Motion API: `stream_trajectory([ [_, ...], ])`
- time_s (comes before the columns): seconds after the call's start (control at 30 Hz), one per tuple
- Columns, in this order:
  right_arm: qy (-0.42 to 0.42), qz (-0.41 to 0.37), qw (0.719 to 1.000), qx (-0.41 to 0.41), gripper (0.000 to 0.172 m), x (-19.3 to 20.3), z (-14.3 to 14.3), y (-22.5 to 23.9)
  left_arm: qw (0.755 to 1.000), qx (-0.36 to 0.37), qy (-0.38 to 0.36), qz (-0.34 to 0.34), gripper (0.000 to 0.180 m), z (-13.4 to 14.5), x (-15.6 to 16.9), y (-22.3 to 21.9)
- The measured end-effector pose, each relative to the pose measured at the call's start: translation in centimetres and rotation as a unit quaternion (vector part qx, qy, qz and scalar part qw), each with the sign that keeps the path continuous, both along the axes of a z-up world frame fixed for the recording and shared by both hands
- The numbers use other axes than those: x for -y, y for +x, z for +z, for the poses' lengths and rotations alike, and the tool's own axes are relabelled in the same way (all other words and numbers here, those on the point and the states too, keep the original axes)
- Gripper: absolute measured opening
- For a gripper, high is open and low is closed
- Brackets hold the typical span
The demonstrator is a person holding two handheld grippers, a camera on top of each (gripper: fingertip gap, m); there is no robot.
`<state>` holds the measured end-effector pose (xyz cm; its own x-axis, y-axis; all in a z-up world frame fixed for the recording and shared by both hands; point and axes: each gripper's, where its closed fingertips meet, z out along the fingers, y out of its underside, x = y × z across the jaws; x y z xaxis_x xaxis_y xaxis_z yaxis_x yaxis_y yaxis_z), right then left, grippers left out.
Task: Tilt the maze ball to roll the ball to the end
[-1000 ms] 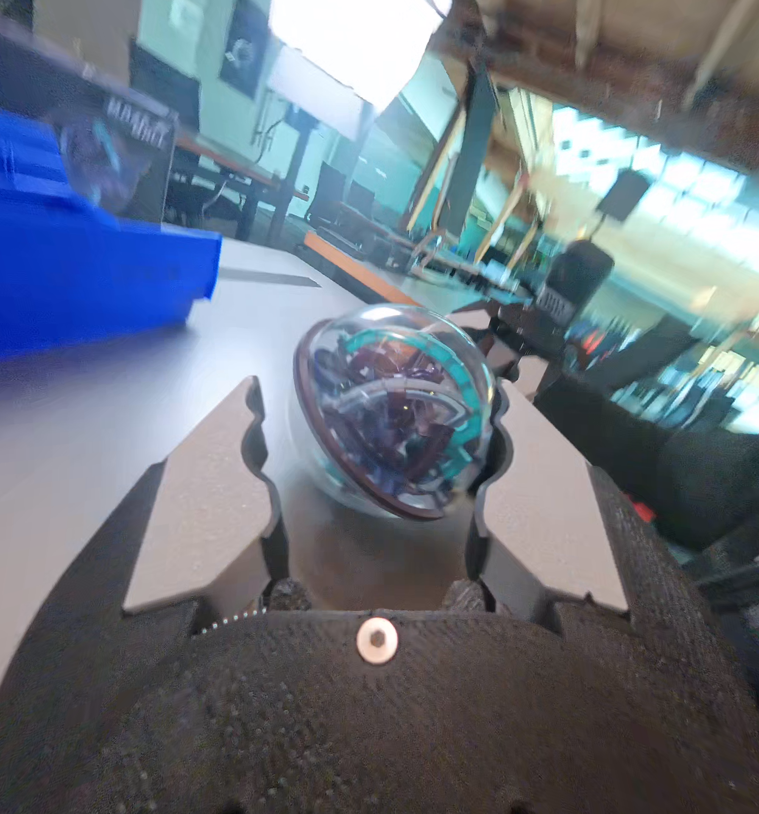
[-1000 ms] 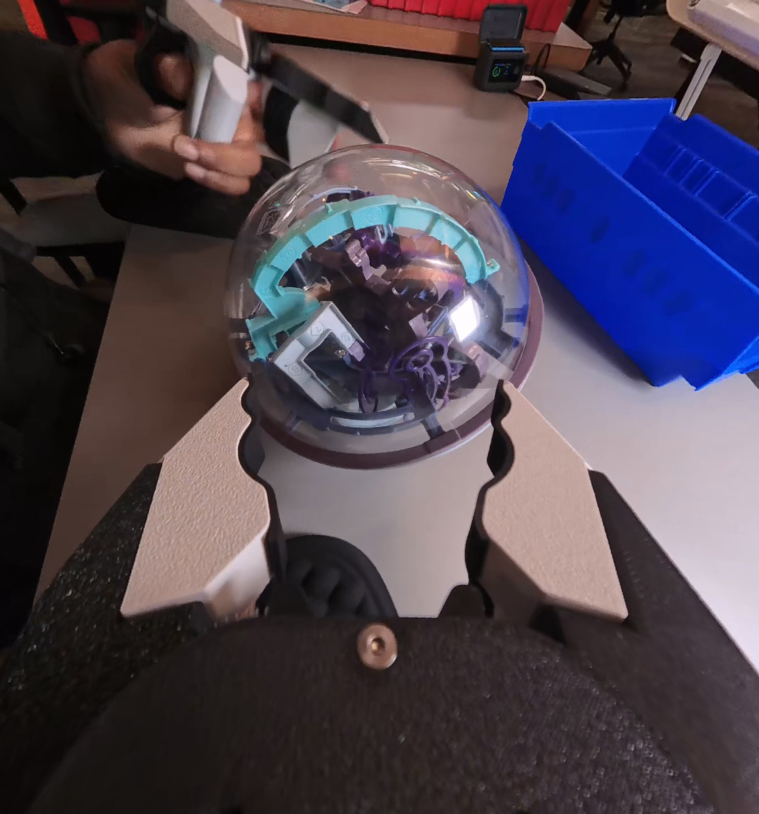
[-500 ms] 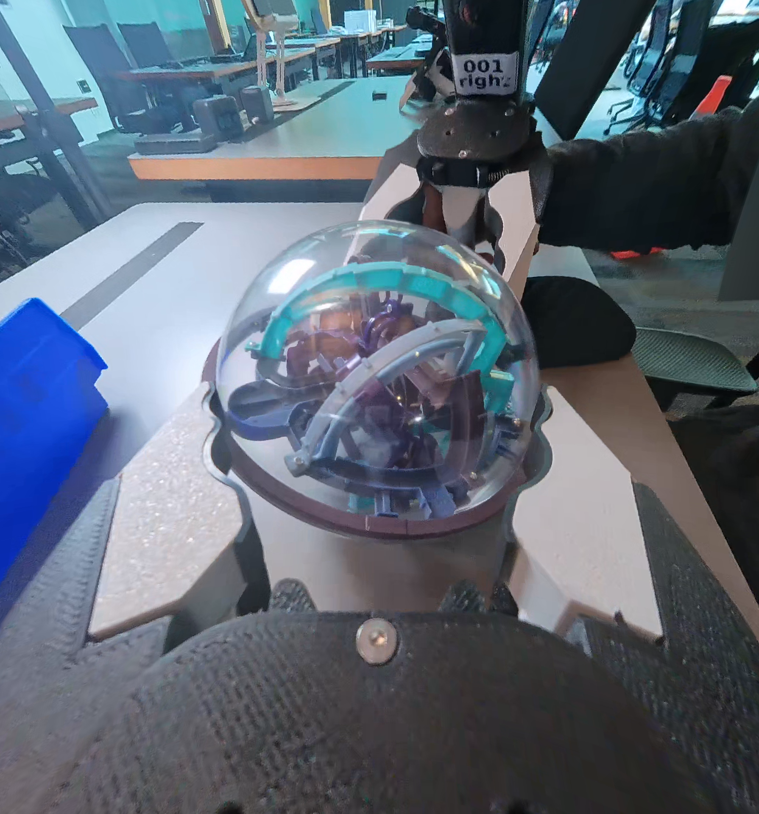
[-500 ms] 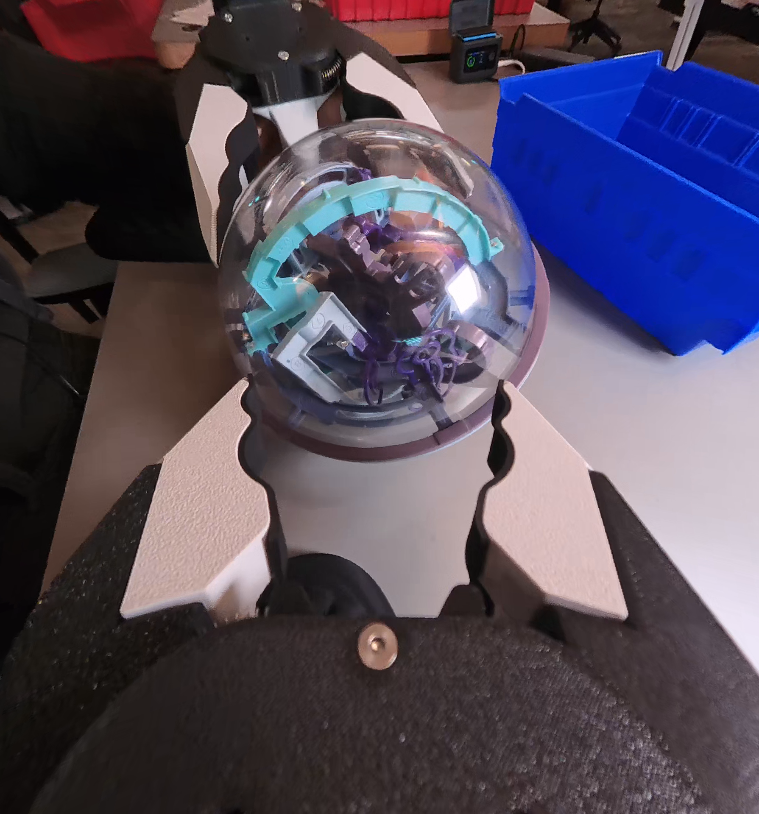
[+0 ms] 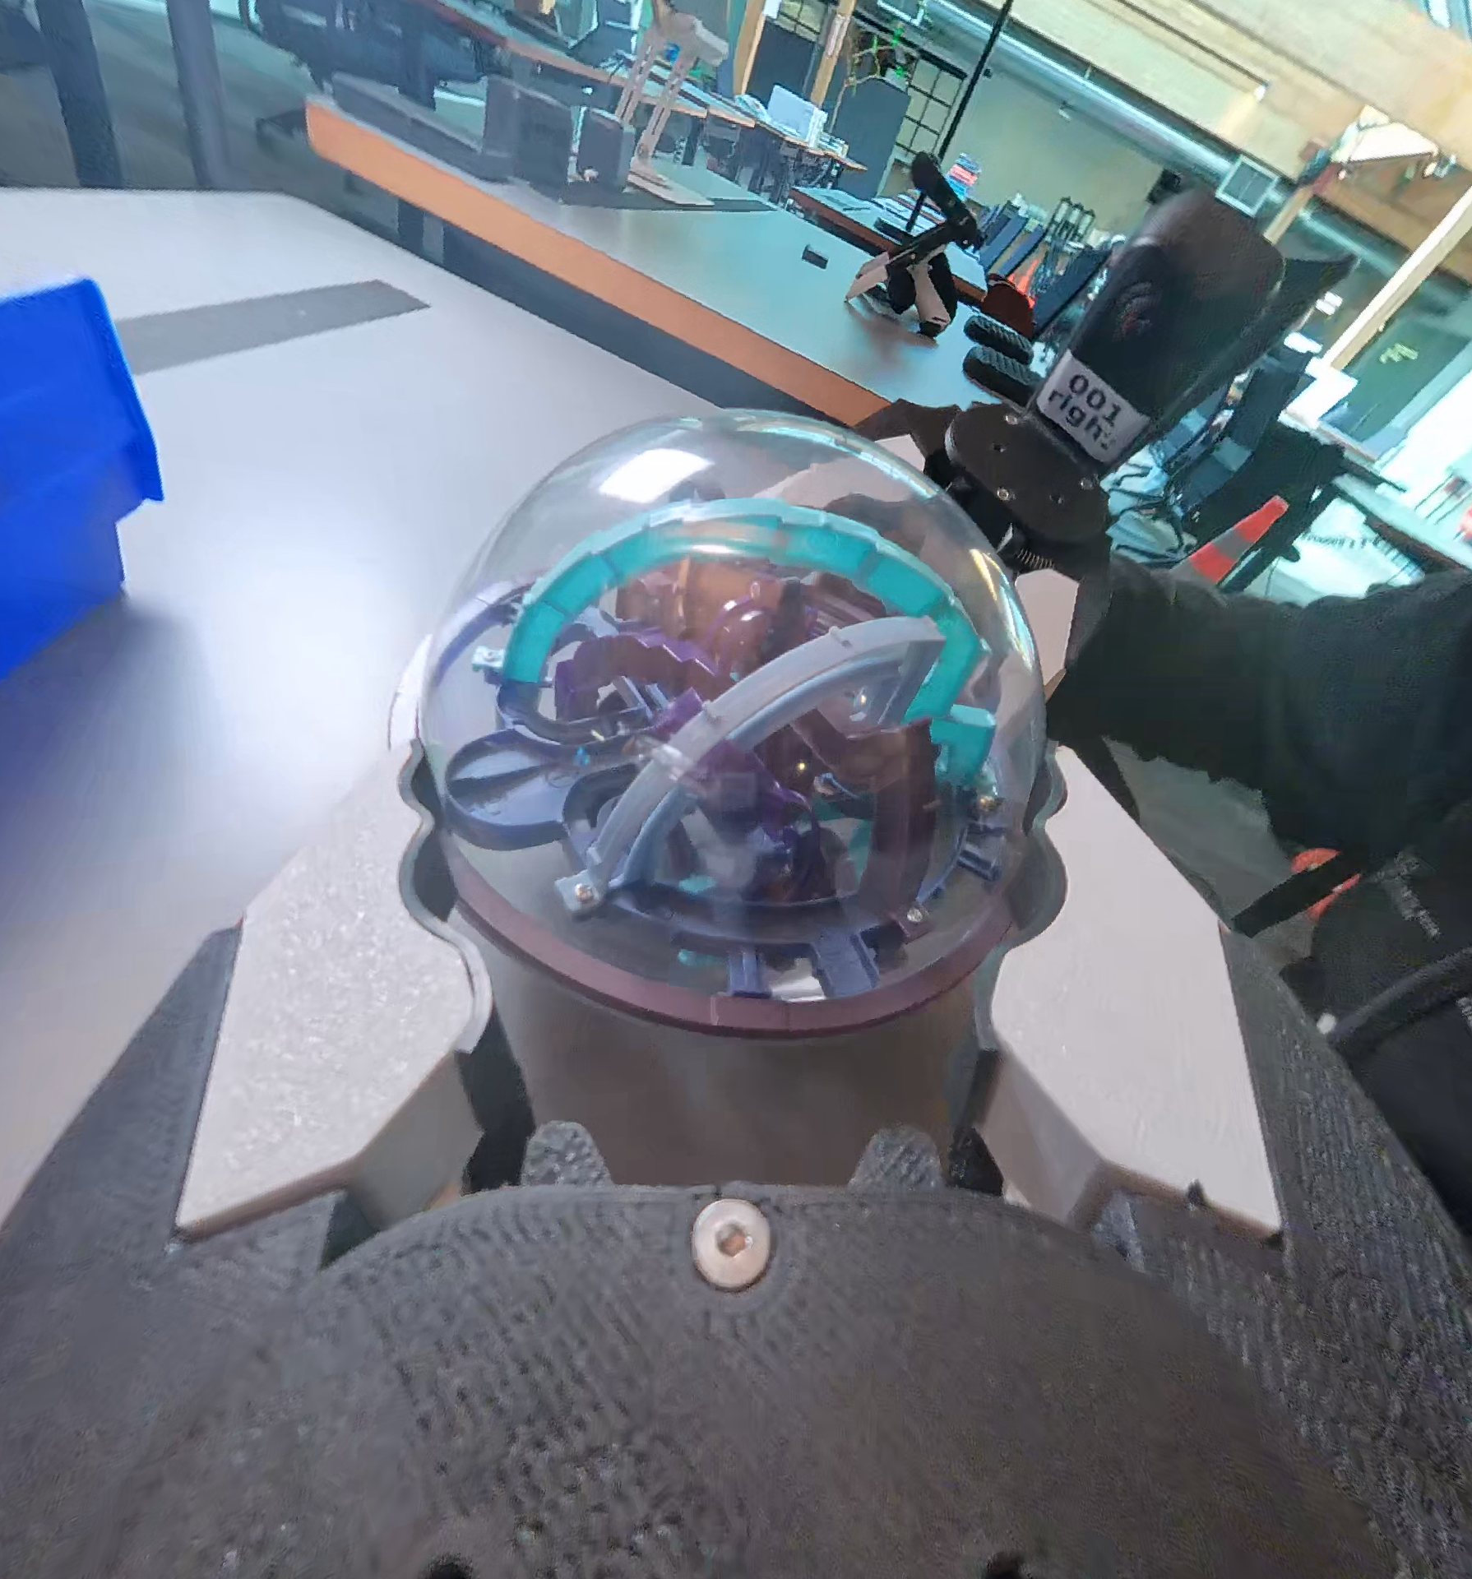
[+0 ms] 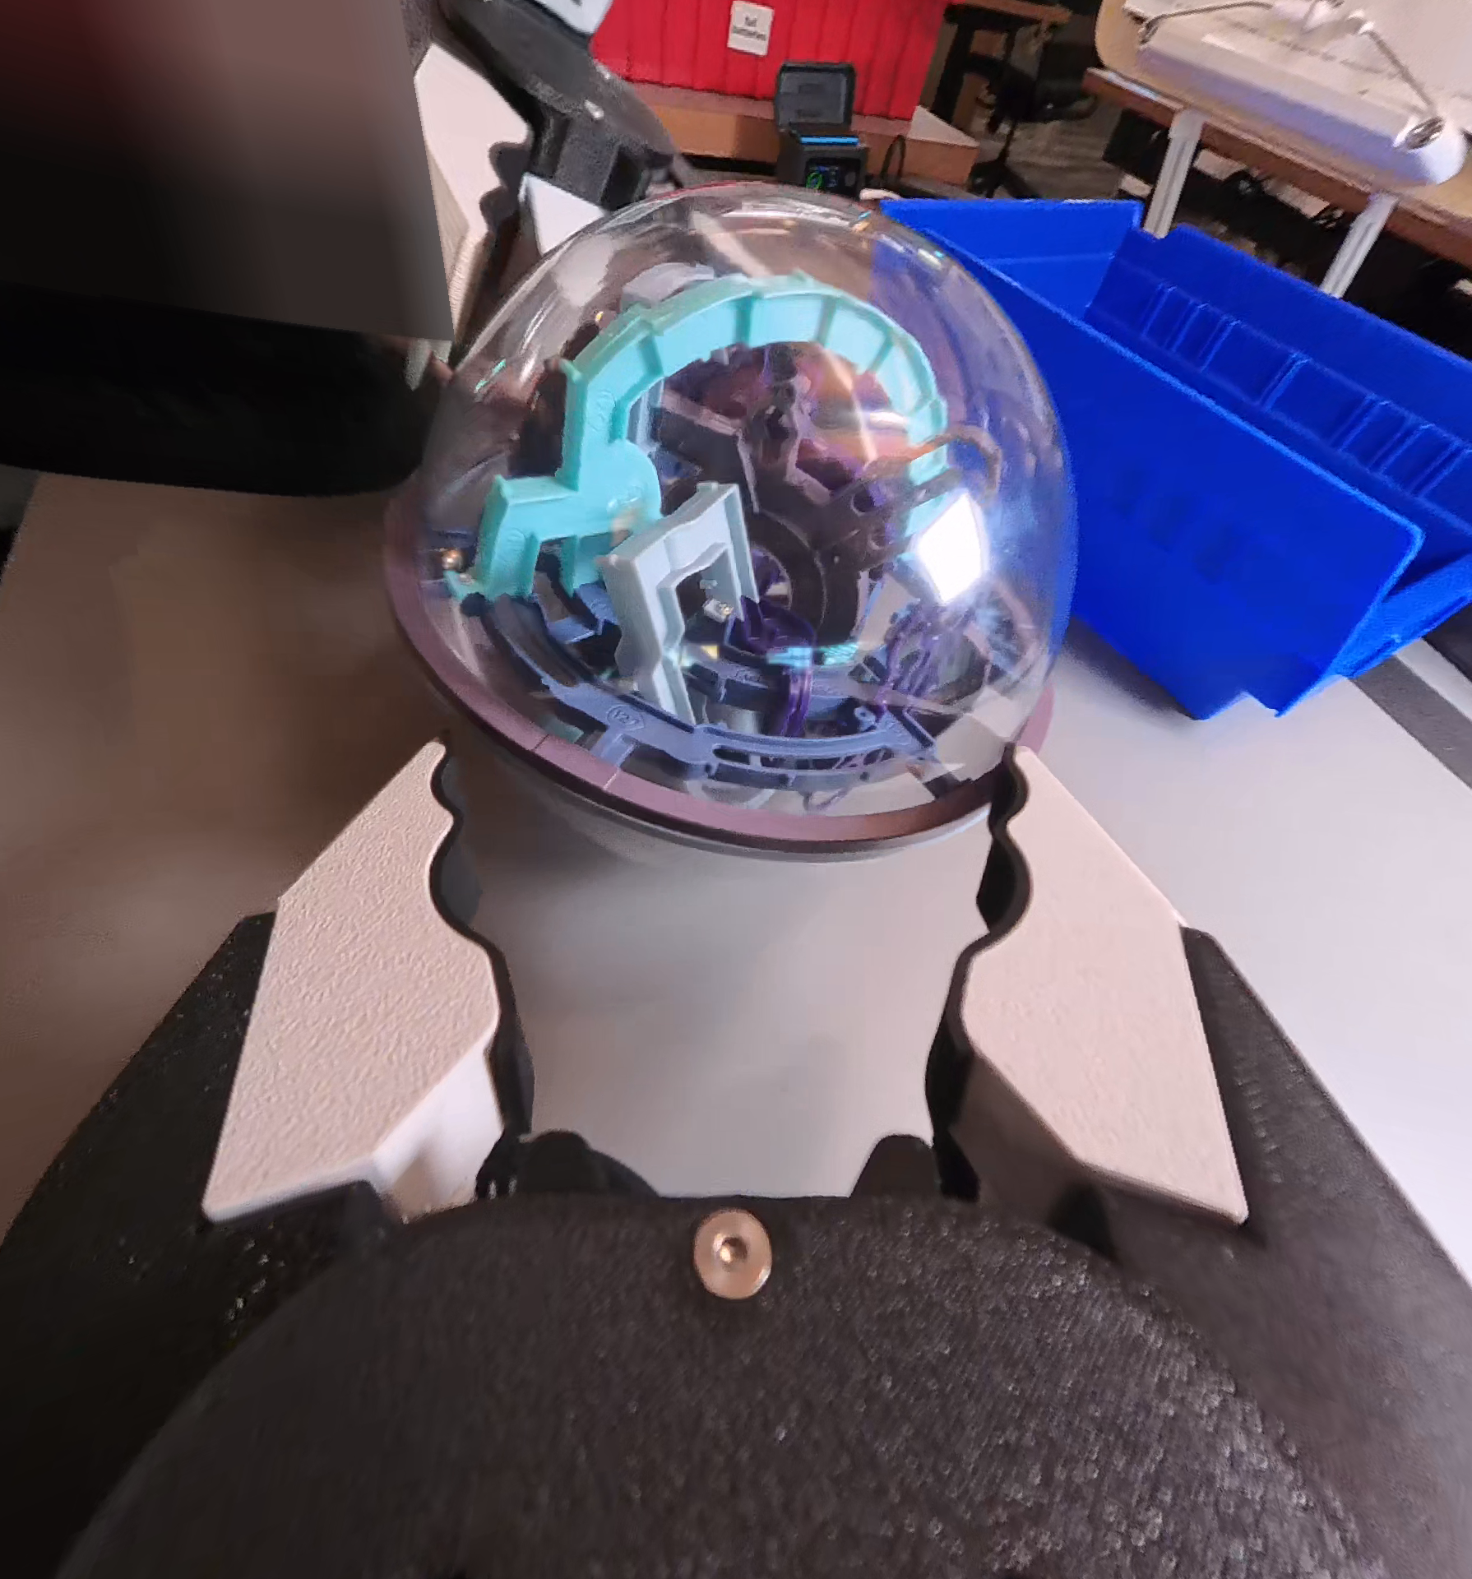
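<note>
left gripper (image 5: 733, 820): level, clamps maze ball (image 5: 733, 709) | right gripper (image 6: 724, 769): opposite, clamping

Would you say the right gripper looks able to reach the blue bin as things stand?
Probably not yet: the right gripper has the maze ball across its fingertips, with the left gripper on the ball too. The table toward the blue bin looks clear.

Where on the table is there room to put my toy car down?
Bare grey tabletop lies between the blue plastic bin and the clear plastic maze ball, reaching back to the dark strip. More bare table sits in front of the bins, right of the ball. It is crowded around the ball, where both claws close in.
</note>
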<state>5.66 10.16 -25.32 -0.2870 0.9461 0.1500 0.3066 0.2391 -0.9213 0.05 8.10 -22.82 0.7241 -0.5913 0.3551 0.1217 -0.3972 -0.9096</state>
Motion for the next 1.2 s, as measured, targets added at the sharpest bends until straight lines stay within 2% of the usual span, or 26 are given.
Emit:
stream_trajectory([
  [0.13,-0.036,-0.002,0.999,0.000,0.116,-0.3,0.2,-0.1,0.999,0.039,-0.032,0.008,0.133,0.0,-0.3,-0.1],
  [0.27,-0.052,-0.001,0.999,0.006,0.115,-0.2,0.1,-0.4,0.998,0.049,-0.032,0.014,0.133,0.1,-0.3,-0.5],
  [0.43,-0.060,0.023,0.995,0.073,0.103,0.5,-2.1,-0.7,0.999,0.027,-0.002,0.033,0.131,1.4,-0.6,-1.3],
  [0.67,-0.025,0.044,0.993,0.107,0.113,1.0,-3.2,-1.2,0.998,-0.012,0.045,0.035,0.126,2.3,-0.3,-1.3],
  [0.83,-0.001,0.056,0.995,0.087,0.129,1.2,-1.3,-1.1,0.998,-0.019,0.051,0.036,0.122,2.6,-0.5,-0.9],
  [1.07,-0.009,0.072,0.997,0.026,0.132,0.5,5.0,-1.2,0.997,-0.020,0.074,0.025,0.111,3.8,-0.8,0.0],
  [1.13,-0.001,0.076,0.996,0.040,0.132,0.2,4.8,-1.6,0.997,-0.022,0.073,0.013,0.115,3.9,-0.9,0.7],
  [1.2,0.005,0.089,0.994,0.058,0.132,0.5,3.6,-1.8,0.996,-0.006,0.091,-0.007,0.125,4.6,-0.4,1.3],
])
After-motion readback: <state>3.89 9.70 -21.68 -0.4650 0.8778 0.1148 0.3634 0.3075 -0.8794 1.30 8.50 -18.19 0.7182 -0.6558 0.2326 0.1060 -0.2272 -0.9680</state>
